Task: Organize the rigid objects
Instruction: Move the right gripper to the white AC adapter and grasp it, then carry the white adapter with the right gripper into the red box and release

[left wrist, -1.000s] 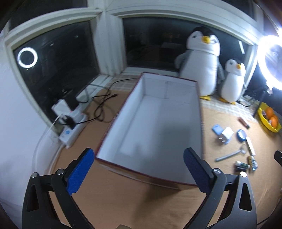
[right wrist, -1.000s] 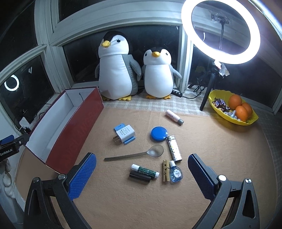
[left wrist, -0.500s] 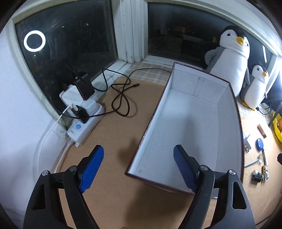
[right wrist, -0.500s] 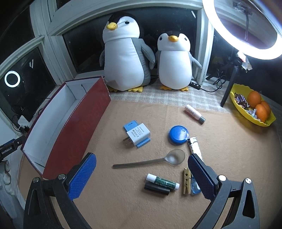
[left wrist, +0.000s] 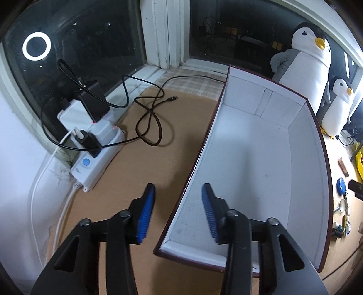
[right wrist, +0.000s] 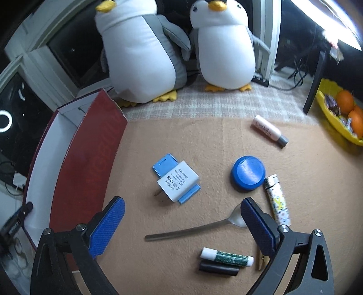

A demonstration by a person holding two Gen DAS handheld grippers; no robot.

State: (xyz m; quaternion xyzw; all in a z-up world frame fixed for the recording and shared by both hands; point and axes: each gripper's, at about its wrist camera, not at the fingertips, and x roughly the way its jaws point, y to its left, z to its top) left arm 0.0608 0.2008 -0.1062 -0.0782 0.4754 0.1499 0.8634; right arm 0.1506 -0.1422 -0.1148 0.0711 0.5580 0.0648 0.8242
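The left gripper (left wrist: 179, 210) is spread astride the near-left wall of the dark-red, white-lined cardboard box (left wrist: 261, 163). The right gripper (right wrist: 181, 224) gapes empty, the white plug adapter (right wrist: 178, 184) at twelve o'clock, the metal spoon (right wrist: 195, 229) between its fingers.

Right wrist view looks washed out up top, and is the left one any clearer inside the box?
Right wrist view: the white ring light blows out the upper right corner, and the two plush penguins look slightly soft. Left wrist view: even, dim light inside the white-lined red cardboard box, with only the light's small reflection in the dark window.
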